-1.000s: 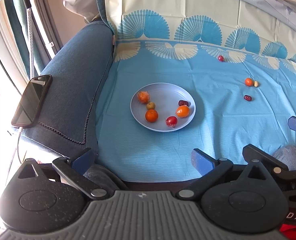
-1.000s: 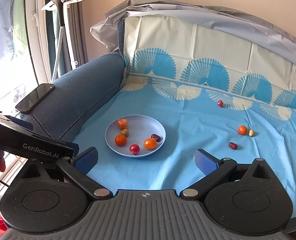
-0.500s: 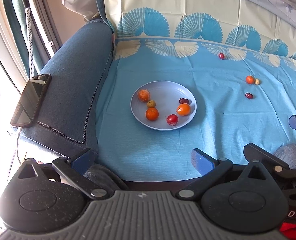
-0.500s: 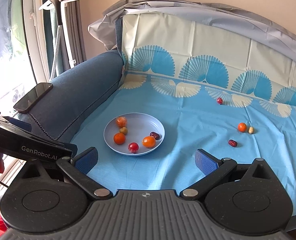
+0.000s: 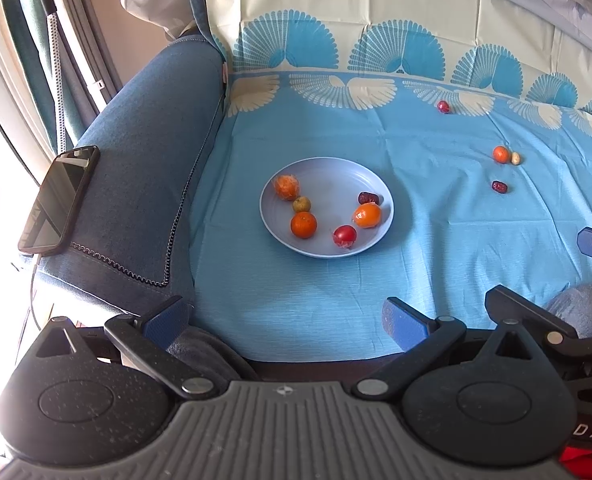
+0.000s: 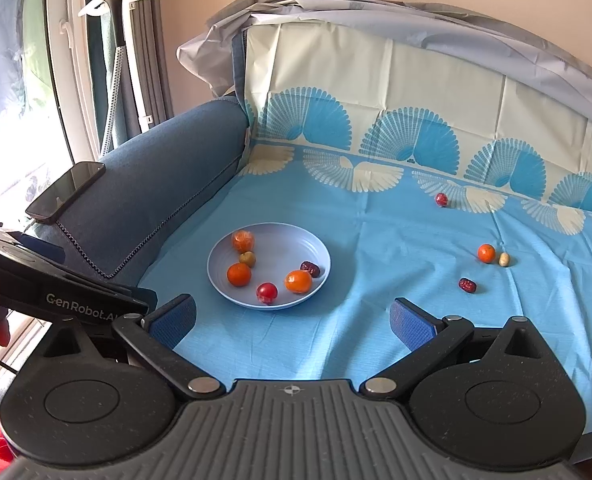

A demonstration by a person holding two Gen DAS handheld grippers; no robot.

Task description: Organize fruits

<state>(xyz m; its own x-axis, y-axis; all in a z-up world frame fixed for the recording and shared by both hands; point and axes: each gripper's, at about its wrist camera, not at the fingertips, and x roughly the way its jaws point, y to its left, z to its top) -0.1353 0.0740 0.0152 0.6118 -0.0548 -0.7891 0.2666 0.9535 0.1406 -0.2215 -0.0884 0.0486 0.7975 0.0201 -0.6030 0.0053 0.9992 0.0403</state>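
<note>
Blue patterned cloth (image 6: 376, 240) covers the sofa seat, where a plate (image 6: 279, 240) already holds six small fruits and four more lie well apart to its right: a small orange (image 6: 486, 252), a pale nut (image 6: 504, 259), a dark date (image 6: 467, 285) and a red fruit (image 6: 441, 199). Both the left claw (image 5: 287, 316) and the right claw (image 6: 291, 316) stand wide and empty above the near edge, so I judge that gathering is half done and the next move calls for a reach of the right claw to the date. On the left tool I read "GenRobot.AI".

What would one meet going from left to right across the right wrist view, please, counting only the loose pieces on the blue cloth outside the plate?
Round red fruit near the fan pattern → dark red date → small orange fruit → pale oval piece, just right of the orange one.
</note>
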